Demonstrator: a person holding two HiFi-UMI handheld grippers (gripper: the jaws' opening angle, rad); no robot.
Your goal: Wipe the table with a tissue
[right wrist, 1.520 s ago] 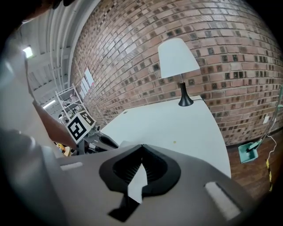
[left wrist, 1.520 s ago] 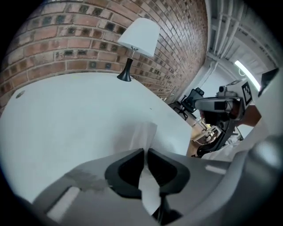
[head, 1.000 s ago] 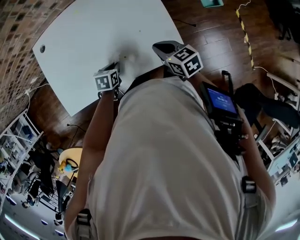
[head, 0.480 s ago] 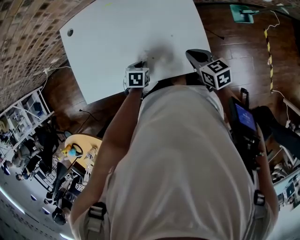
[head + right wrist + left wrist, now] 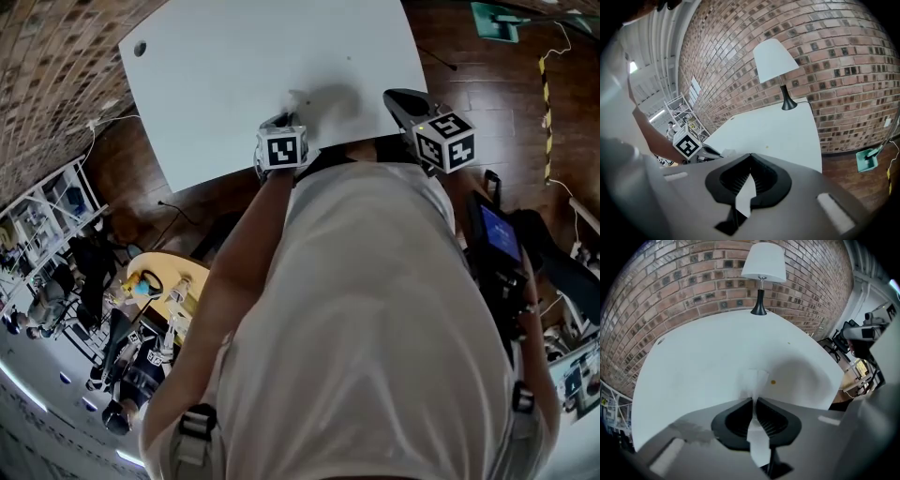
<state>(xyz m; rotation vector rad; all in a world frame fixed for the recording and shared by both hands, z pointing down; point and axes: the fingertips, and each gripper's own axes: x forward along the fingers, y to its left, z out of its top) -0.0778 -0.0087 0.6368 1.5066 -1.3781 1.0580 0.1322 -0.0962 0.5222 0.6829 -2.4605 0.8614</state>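
The white table (image 5: 234,56) fills the top of the head view. My left gripper (image 5: 281,120) points steeply down near the table's near edge, below its marker cube. In the left gripper view it (image 5: 753,399) is shut on a white tissue (image 5: 754,379) whose free end lies on the table (image 5: 693,357). A small orange spot (image 5: 773,382) sits just right of the tissue. My right gripper (image 5: 391,95) hovers at the table's near right corner. Its jaws (image 5: 750,155) are together with nothing past the tips. The left gripper (image 5: 715,152) also shows in the right gripper view.
A lamp (image 5: 762,263) with a white shade and black base stands at the table's far edge by the brick wall (image 5: 693,282). A round hole (image 5: 140,47) marks the table's far left corner. Wooden floor (image 5: 469,66) surrounds the table; metal shelving (image 5: 47,225) stands left.
The head view has shifted, so the table sits further right in frame. My left gripper has tilted over the tissue at about the same spot. The right gripper has drifted slightly along the table edge.
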